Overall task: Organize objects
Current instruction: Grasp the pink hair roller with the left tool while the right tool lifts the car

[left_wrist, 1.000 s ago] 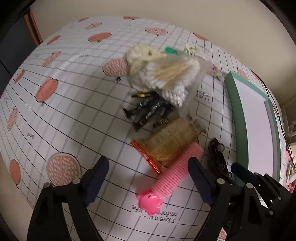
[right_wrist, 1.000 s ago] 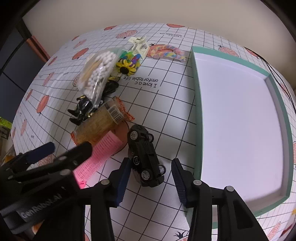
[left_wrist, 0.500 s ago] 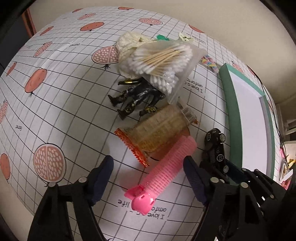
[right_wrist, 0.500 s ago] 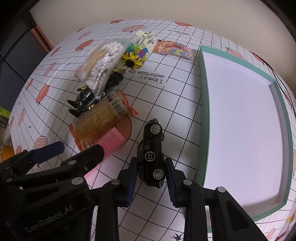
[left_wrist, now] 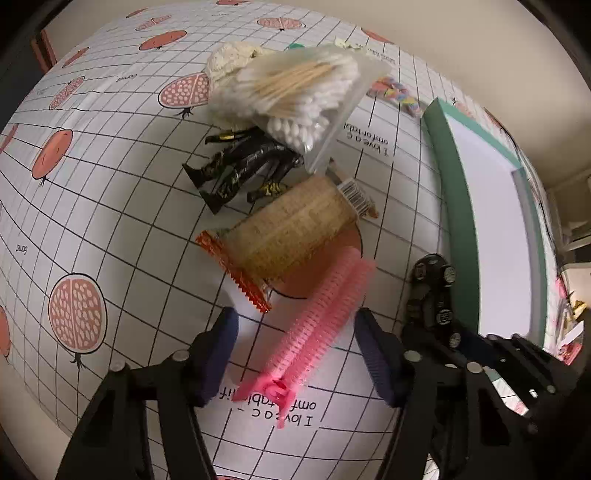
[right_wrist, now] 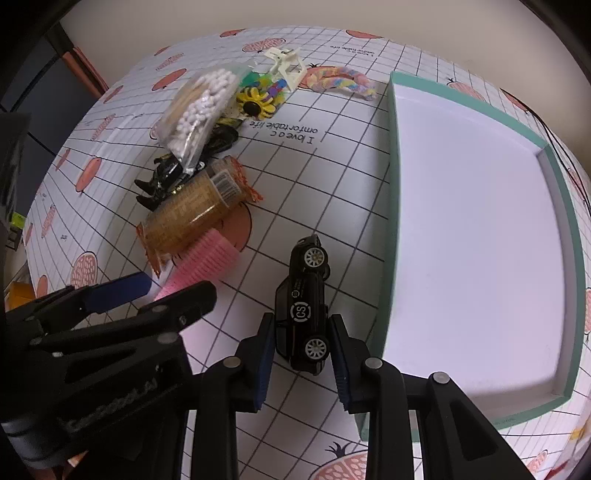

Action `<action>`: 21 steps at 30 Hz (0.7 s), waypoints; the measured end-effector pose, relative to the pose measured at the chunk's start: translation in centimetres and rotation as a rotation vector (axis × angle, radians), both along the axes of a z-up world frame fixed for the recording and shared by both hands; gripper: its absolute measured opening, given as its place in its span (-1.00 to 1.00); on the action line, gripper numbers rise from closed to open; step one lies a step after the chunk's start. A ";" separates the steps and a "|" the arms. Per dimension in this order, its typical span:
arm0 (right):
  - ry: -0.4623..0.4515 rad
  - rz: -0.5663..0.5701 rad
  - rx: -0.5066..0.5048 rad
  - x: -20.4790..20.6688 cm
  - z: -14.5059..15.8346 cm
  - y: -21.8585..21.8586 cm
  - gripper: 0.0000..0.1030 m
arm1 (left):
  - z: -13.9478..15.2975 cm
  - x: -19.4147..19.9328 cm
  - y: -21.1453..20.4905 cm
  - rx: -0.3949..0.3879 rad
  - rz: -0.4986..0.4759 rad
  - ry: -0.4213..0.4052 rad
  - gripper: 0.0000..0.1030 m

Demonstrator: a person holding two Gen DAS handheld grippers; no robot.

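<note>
Objects to be sorted lie in a loose cluster on the tablecloth [right_wrist: 332, 177], left of one teal-rimmed tray [right_wrist: 392, 206] with a white floor. Count them off: one black toy car [right_wrist: 304, 306], one pink hair roller [left_wrist: 325, 317], one wrapped pack of biscuits [right_wrist: 192, 214], one bag of cotton swabs [left_wrist: 295, 96], one black action figure [left_wrist: 240, 170], one pastel twisted rope [right_wrist: 343, 81], one sunflower clip [right_wrist: 255, 105] and one white plastic clip [right_wrist: 286, 62].

Right gripper [right_wrist: 303, 354] is clamped on the rear half of the car, a blue pad against each side, and the car sits tipped onto its side with two wheels facing up, just beside the tray's near corner. Left gripper [left_wrist: 295, 354] stands wide apart, straddling the roller without touching it; the roller is blurred, its near end smeared over the printed lettering.

Hard to read: the figure's upper body is buried under the swab bag, a cream knitted thing [left_wrist: 229, 59] peeks out behind that bag, and the colourful bits by the sunflower are too jumbled to name. The tray's far right edge is cut off in the left view.

Surface is a white grid-pattern cloth printed with pomegranates and small text; a plain beige wall [right_wrist: 295, 18] runs behind.
</note>
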State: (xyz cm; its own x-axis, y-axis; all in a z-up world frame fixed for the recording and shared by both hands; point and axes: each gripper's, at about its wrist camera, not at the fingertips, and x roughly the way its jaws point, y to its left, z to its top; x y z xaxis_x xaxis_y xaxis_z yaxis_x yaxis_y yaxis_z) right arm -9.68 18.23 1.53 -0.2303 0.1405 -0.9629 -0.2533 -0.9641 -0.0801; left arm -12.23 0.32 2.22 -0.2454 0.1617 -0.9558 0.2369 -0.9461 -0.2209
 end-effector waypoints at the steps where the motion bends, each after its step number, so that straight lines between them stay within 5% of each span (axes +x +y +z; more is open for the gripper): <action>1: -0.002 -0.004 -0.003 0.1 0.0 0.1 -0.40 | 0.0 0.0 0.2 -0.015 -0.003 -0.002 0.14; 6: -0.009 -0.003 0.002 0.6 0.1 0.2 -0.40 | 0.2 0.2 0.7 -0.004 -0.023 0.007 -0.29; 10: -0.011 -0.004 0.001 0.9 0.2 0.3 -0.41 | 0.3 0.3 0.5 0.025 -0.019 0.011 -0.44; 21: 0.073 -0.002 0.018 2.4 2.7 0.5 -0.41 | 2.7 3.9 -0.8 0.038 0.003 0.095 -0.45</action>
